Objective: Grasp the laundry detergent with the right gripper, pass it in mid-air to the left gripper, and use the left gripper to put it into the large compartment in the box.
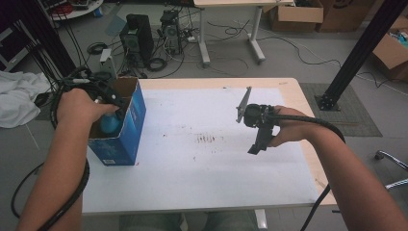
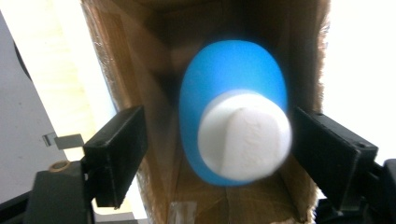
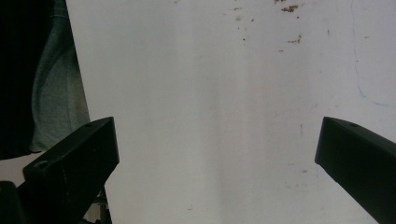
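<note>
Blue bottle [image 2: 233, 93] with a white cap [image 2: 243, 135], standing inside the open-topped blue carton [image 1: 126, 126]; the left gripper view looks straight down on the cap, and the carton's brown cardboard walls enclose the bottle on all sides. In the high view a patch of the bottle's blue [image 1: 110, 124] shows at the carton's mouth, below the left hand [image 1: 82, 107].

Table [image 1: 202, 168]: a white top with a pale wooden border, carrying a few reddish-brown marks near its centre. The carton stands at the table's left edge, towards the far left corner.

Carton: upright, top flaps open, printed blue outside and bare brown inside.

Left gripper [image 2: 219, 144]: held above the carton's mouth, pointing down into it. Its two black jaws stand apart, one on either side of the cap; the left-hand jaw in that view is clearly separated from the bottle, while the right-hand jaw lies just beside the cap (whether it touches cannot be told, since the cap is blurred). The jaws do not clamp the bottle.

Right gripper [image 1: 255, 144]: held over the right half of the table, well apart from the carton, tilted down towards the tabletop. In the right gripper view its jaws stand wide apart with bare white tabletop between them (nothing held).
</note>
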`<state>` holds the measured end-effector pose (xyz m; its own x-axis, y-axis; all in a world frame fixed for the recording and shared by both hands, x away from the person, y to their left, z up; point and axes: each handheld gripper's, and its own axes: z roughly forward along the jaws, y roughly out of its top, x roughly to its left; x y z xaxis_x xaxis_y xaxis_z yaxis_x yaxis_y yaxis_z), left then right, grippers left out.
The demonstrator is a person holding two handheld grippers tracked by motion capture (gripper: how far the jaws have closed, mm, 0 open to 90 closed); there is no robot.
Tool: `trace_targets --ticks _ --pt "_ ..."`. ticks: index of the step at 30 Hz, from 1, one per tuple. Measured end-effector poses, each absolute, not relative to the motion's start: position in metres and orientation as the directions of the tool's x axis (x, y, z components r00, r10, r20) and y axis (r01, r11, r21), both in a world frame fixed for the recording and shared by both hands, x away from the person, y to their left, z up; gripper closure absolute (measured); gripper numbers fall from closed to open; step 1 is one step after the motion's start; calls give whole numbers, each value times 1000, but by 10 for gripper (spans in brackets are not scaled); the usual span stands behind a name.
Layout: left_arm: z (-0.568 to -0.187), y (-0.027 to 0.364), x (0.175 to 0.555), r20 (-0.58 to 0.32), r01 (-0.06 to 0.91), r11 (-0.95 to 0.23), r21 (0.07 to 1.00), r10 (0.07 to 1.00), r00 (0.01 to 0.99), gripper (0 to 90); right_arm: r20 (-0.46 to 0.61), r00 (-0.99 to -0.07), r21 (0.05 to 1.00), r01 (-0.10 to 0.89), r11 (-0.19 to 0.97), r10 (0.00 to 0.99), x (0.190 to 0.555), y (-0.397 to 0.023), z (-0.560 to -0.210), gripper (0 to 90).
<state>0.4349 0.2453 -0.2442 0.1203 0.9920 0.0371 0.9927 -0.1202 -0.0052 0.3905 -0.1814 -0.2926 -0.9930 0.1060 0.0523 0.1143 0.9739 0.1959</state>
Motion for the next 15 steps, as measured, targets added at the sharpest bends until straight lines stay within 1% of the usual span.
trace_targets --ticks 5,9,11,13,15 --pt "-233 243 434 29 991 -136 5 990 136 155 51 -993 200 114 973 106 391 -181 -292 0" --pt "-223 242 433 26 985 -170 15 985 169 149 55 -992 204 119 972 110 391 -181 -294 0" --pt "-217 239 431 21 982 -186 19 982 186 119 56 -992 203 118 972 109 391 -181 -294 0" --pt "-210 236 430 19 977 -212 25 977 212 103 56 -992 204 120 972 110 391 -182 -294 0" --pt "-208 234 429 19 976 -217 27 976 216 101 56 -992 204 121 971 112 391 -182 -293 0"
